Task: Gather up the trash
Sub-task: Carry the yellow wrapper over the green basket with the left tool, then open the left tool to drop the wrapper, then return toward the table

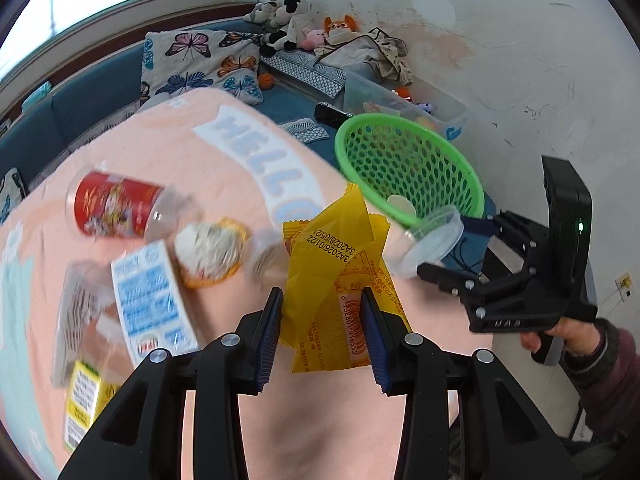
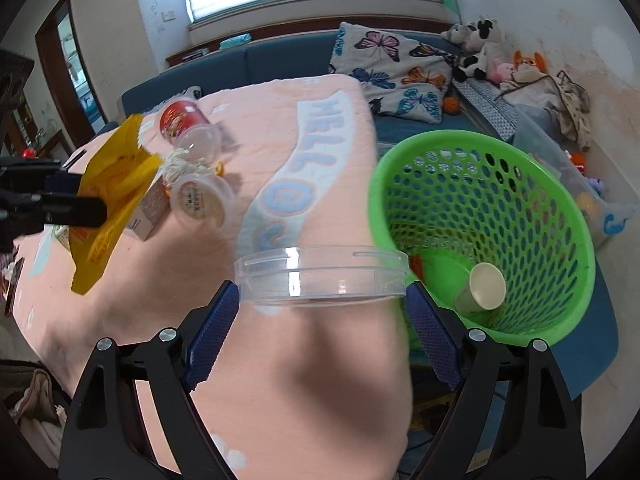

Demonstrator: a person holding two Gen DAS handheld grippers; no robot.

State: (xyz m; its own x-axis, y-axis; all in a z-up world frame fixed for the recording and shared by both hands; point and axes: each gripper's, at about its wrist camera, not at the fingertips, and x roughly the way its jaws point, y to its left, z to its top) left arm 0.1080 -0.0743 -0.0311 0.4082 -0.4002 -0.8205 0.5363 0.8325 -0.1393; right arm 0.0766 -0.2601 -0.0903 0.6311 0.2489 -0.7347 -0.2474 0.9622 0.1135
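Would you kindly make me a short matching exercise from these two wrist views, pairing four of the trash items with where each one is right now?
Things:
1. yellow wrapper
2. clear plastic lid
3. paper cup
4. red-labelled jar

Places:
A. lying on its side on the pink cloth
B. inside the green basket
C. between the fingers of the left gripper
D. between the fingers of the right gripper

Pairs: 1-C, 2-D, 3-B, 4-A

One green basket (image 2: 520,216), one paper cup (image 2: 482,286), one yellow wrapper (image 1: 340,280).
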